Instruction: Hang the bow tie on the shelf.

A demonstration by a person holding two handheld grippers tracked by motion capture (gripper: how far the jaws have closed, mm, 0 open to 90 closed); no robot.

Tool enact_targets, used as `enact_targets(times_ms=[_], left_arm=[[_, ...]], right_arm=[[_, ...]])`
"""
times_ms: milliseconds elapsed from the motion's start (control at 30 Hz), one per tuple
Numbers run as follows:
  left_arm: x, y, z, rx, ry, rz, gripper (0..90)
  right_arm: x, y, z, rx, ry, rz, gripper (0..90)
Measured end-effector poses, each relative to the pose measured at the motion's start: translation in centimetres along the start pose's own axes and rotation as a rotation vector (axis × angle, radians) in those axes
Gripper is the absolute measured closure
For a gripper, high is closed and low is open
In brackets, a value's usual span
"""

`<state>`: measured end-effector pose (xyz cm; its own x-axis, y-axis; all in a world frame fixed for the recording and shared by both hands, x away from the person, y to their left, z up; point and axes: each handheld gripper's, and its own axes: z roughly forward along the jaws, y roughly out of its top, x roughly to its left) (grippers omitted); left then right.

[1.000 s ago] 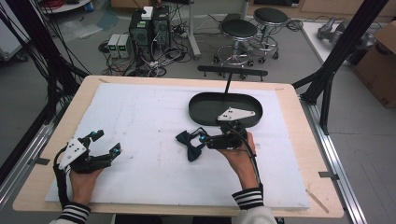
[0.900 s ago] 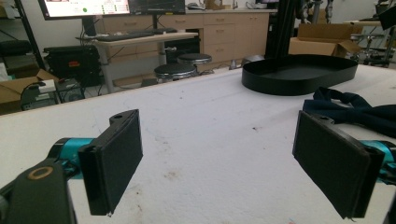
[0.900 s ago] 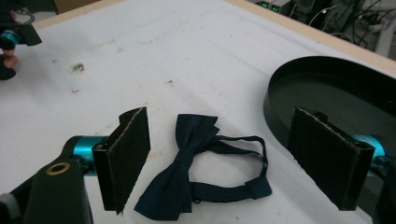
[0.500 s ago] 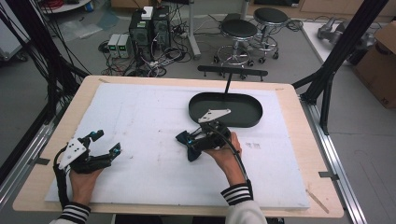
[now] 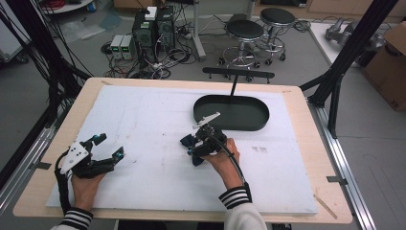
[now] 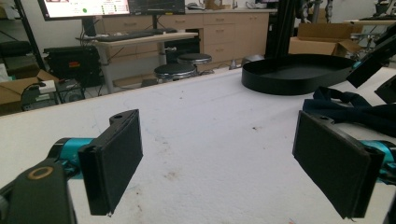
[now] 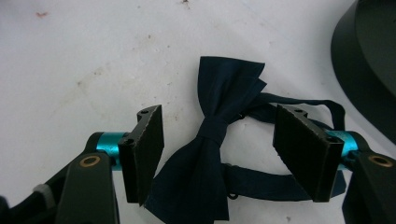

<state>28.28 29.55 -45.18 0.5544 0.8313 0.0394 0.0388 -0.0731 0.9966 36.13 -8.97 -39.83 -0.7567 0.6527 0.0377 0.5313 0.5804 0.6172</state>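
Change: over the last second the right gripper [image 5: 194,146] has slid leftward, away from the black tray [image 5: 261,122], and tipped down over the navy bow tie [image 7: 219,135]. The left gripper [image 5: 103,148] has stayed where it was.
Meaning: my read is that the approach is finished and a pickup comes next; nothing is grasped yet.
Right gripper: jaws spread wide, straddling the bow tie's knot, one jaw on each side. The left jaw looks just beside the lower wing; actual contact I cannot tell. Holds nothing.
Left gripper: jaws wide apart over bare white worktop [image 6: 201,121], holding nothing, idle near the front left.
Bow tie: lies flat on the worktop, strap [image 7: 280,182] looped behind it, near the tray's front left edge but outside it.
Tray: empty, at the rear right of the centre.
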Motion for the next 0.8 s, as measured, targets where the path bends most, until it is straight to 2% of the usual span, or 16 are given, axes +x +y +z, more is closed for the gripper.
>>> enact_targets(times_ms=[33, 167, 367, 800], left_arm=[[0.0, 0.0, 0.0, -0.001, 0.001, 0.000, 16.3], [0.0, 0.0, 0.0, -0.002, 0.000, 0.000, 16.2], [0.0, 0.0, 0.0, -0.002, 0.001, 0.001, 16.2], [0.0, 0.0, 0.0, -0.002, 0.000, 0.001, 16.3]], right_arm=[[0.0, 0.1, 0.2, 0.004, -0.005, 0.015, 33.4], [0.1, 0.2, 0.4, 0.010, -0.003, 0.018, 34.8], [0.1, 0.3, 1.3, 0.062, 0.009, 0.029, 36.1], [0.6, 0.4, 2.3, 0.151, -0.009, 0.021, 44.5]])
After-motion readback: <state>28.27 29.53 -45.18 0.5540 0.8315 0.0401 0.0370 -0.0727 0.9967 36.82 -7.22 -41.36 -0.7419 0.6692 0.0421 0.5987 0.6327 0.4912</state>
